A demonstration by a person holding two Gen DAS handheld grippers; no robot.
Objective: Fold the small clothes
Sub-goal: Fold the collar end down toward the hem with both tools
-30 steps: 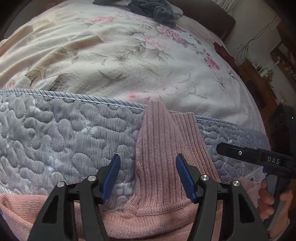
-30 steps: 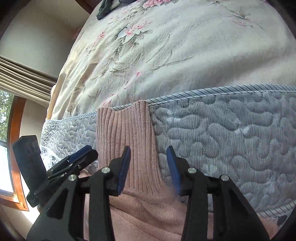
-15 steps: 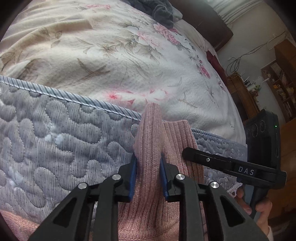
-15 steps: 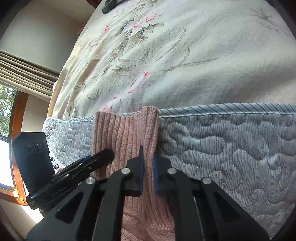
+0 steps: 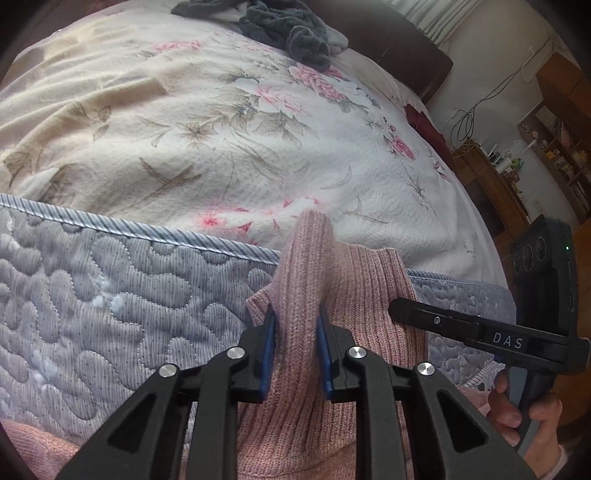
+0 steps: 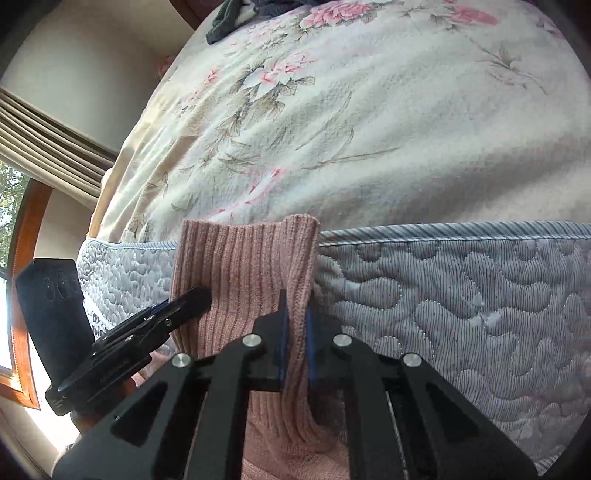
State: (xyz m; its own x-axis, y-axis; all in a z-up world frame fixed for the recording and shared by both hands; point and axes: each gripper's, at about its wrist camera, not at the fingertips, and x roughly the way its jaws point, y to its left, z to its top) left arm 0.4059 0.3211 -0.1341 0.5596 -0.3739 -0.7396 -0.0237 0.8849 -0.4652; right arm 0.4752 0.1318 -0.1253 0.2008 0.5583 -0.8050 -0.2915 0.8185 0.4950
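Pink ribbed knit garment [image 5: 354,295] sits at the near edge of the bed, its ribbed band standing up against the quilted grey mattress side [image 5: 110,295], top of the band about level with the striped piping [image 5: 147,230]; the rest of the knit bunches below toward the cameras. Left gripper [image 5: 294,354] is clamped on the band's left edge — blue pads [image 5: 267,354] pinch a raised fold of knit between them. Right gripper [image 6: 295,336] is clenched on the band's right edge [image 6: 299,258], pads nearly together with a thin ridge of fabric in the gap. Each gripper shows in the other's view: the right one enters the left wrist view from the right, black body marked "DAS", with a hand [image 5: 524,410] on its grip; the left one sits at lower left of the right wrist view, tip over the knit. Beyond the piping — floral bedspread [image 5: 221,129], cream with pink flowers. Dark grey clothes pile [image 5: 291,26] lies at the far end of the bed, well apart from the garment. Wooden shelving [image 5: 554,140] stands off the bed's right side; window with wooden frame [image 6: 22,258] and curtain off the left.
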